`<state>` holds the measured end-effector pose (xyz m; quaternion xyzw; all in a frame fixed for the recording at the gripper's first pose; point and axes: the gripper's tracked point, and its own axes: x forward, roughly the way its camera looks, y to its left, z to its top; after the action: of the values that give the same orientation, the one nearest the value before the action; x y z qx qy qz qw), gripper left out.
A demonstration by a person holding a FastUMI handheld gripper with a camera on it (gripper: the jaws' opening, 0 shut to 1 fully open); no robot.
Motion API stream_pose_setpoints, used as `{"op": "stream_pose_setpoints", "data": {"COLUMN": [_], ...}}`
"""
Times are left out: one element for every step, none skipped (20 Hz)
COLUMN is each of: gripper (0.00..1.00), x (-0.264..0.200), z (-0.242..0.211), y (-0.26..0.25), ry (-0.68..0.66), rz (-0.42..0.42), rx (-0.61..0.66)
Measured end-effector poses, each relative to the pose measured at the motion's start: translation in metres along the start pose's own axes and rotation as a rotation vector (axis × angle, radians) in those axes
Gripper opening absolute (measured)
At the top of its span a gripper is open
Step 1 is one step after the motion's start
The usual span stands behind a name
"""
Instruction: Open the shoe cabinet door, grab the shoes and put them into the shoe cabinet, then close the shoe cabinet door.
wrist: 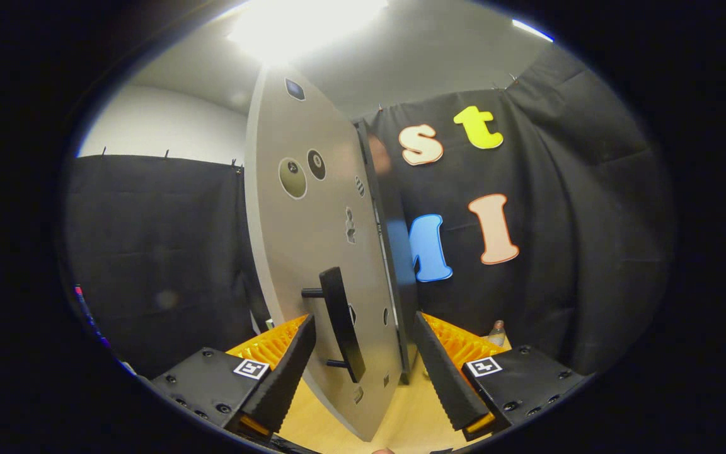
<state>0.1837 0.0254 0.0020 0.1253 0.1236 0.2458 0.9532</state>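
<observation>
The shoe cabinet door [312, 252] is a pale grey panel with several round stickers, seen almost edge-on and swung out toward me. Its black bar handle [342, 323] stands off the panel on two short posts. My gripper [363, 359] is open, its two fingers straddling the door's lower part: the handle lies between them, nearer the left finger [287, 372], and neither finger touches it. The right finger [445, 372] sits on the far side of the door's dark edge [394, 252]. The cabinet's inside and the shoes are hidden behind the door.
Black cloth walls close in on the left and right. A light wooden floor [401, 416] lies below the door. A small clear bottle [496, 333] stands on the floor beyond the right finger. A bright ceiling lamp [300, 25] glares overhead.
</observation>
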Motion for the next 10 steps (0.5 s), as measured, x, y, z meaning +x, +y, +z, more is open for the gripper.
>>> {"op": "stream_pose_setpoints", "data": {"gripper": [0.97, 0.97, 0.97, 0.97, 0.96, 0.96, 0.96, 0.96, 0.96, 0.96], "x": [0.005, 0.008, 0.012, 0.013, 0.014, 0.017, 0.019, 0.023, 0.029, 0.036], "z": [-0.005, -0.003, -0.005, -0.006, -0.006, -0.006, -0.007, -0.007, -0.008, -0.009], "y": [0.005, 0.004, 0.007, 0.010, 0.012, 0.013, 0.013, 0.014, 0.018, 0.023], "ry": [0.022, 0.024, 0.033, 0.037, 0.040, 0.044, 0.045, 0.047, 0.047, 0.051], "rz": [0.035, 0.054, 0.078, 0.099, 0.112, 0.121, 0.126, 0.128, 0.133, 0.146], "rx": [0.000, -0.005, -0.006, -0.004, -0.002, 0.002, 0.002, -0.003, -0.005, -0.002]}}
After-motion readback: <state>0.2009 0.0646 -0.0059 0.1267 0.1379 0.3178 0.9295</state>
